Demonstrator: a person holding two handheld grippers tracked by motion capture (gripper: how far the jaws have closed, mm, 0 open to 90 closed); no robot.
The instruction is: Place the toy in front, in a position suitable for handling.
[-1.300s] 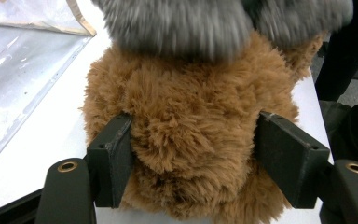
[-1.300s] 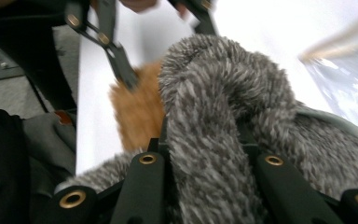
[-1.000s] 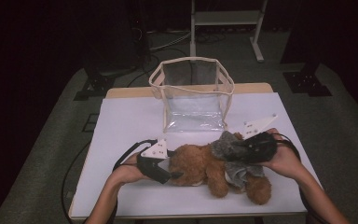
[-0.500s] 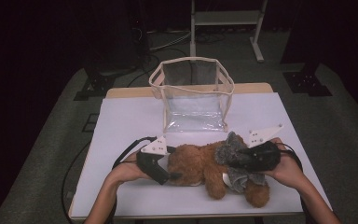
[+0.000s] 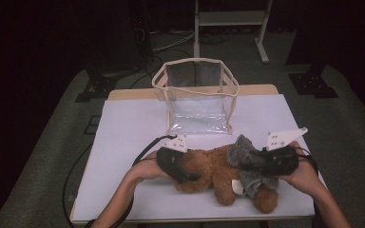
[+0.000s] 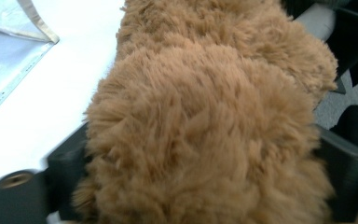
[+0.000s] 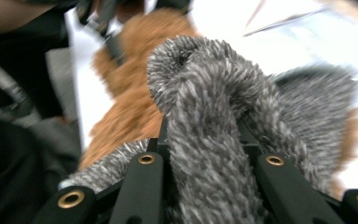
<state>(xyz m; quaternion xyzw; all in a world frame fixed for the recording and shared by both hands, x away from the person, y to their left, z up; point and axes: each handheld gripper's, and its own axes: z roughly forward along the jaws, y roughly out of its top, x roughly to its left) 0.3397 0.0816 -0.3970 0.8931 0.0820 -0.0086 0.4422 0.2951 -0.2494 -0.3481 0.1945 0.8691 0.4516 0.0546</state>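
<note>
Gripping the grey scarf (image 7: 205, 135), the right hand-held gripper (image 5: 261, 161) pulls; the left hand-held gripper (image 5: 183, 167) straddles the bear (image 5: 214, 166) loosely with jaws apart, so it may drag.

High view above the table (image 5: 123, 123) looking forward and down, claw views close, sharing the brown teddy bear (image 5: 214, 166)

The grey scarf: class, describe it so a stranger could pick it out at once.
Start at the white table. In front of the clear bag lies a brown teddy bear. The scarf is the fuzzy grey band on the bear, pinched by the right gripper.
</note>
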